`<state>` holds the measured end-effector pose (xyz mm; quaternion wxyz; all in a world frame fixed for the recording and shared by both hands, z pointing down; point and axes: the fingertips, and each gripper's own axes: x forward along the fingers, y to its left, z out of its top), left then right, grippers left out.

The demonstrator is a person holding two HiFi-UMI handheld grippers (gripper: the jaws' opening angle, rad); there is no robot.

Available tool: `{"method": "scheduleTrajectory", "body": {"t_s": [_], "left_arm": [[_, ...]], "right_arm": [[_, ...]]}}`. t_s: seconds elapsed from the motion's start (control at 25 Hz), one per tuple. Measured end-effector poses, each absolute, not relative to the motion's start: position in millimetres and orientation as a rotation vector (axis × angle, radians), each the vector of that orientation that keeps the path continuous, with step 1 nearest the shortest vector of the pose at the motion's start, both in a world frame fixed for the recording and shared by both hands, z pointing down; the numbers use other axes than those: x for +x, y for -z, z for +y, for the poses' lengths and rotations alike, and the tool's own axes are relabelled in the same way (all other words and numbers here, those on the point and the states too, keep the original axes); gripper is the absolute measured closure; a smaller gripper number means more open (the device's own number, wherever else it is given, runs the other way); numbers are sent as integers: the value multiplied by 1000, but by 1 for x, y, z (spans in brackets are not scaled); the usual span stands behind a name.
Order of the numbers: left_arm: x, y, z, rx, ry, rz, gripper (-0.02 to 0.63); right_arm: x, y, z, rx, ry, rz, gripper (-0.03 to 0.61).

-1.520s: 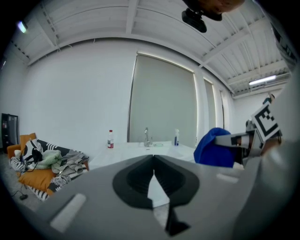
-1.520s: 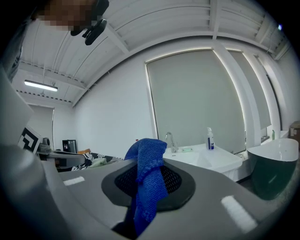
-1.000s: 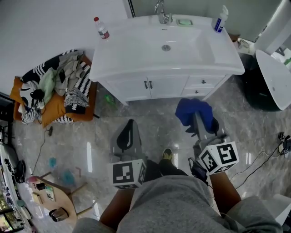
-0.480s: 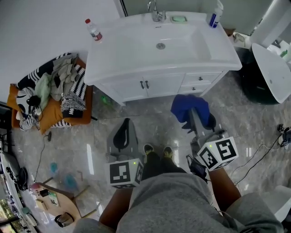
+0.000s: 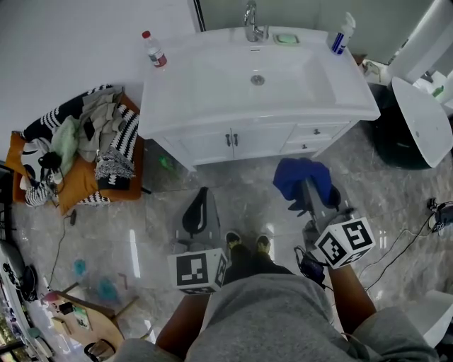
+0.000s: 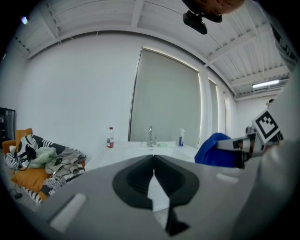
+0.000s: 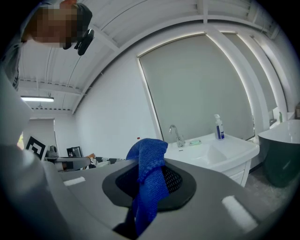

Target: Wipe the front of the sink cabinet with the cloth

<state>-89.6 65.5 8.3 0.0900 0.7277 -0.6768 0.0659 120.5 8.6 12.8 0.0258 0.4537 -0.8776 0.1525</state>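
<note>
Our right gripper point(image 5: 310, 189) is clamped on the blue cloth point(image 5: 301, 177), which bunches over the jaw tips and hangs loose below them. Our left gripper point(image 5: 202, 194) carries nothing, its jaws drawn together at the tips.

The sink cabinet point(image 5: 255, 138) lies straight ahead of both grippers, well apart from them, with a stretch of grey marble floor point(image 5: 233, 185) between. Its white front runs left to right across our path. The paired doors point(image 5: 231, 140) sit ahead of the gap between our grippers, nearer the left one, and the small drawers point(image 5: 315, 131) are nearly in line with the cloth. We judge the right gripper to be the one to carry the wipe: it holds the cloth and points toward the drawer end. The cloth has to travel forward and meet the vertical panel flat, then sweep along that long axis toward the doors.

Nothing stands on the floor between the cloth and the cabinet. The door handles and drawer knobs stick out and could snag the fabric. The overhanging countertop point(image 5: 205, 106) juts over the front, so we should come in under its edge.

To the left a pile of clothes point(image 5: 92, 141) rests on an orange cushion beside the cabinet, and a dark tub point(image 5: 407, 134) stands just to the right. On the counter are a faucet point(image 5: 251, 15), a red-capped bottle point(image 5: 154, 49) and a spray bottle point(image 5: 341, 34), all clear of the panel we mean to wipe
</note>
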Motion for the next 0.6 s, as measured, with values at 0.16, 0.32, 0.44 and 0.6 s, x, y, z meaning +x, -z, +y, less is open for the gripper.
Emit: {"method": "scheduleTrajectory", "body": {"t_s": [0.16,0.32,0.44,0.6], "left_arm": [[-105,-17,62,2164,-172,-1992,604],[-118,-31,61,2161,-174,-1965,604],[-124,-43,53,2153,-202,-1945,603],[-122,-49,44,2156,-225,-1942,604]], "right_arm": [[111,-19,4,1436,-414,-2655,532],[104,-24,0,1464,-378,-2609,532],[105,-23,-9,1482,-354,-2592,529],[111,-24,-25,1472,-326,-2596,523]]}}
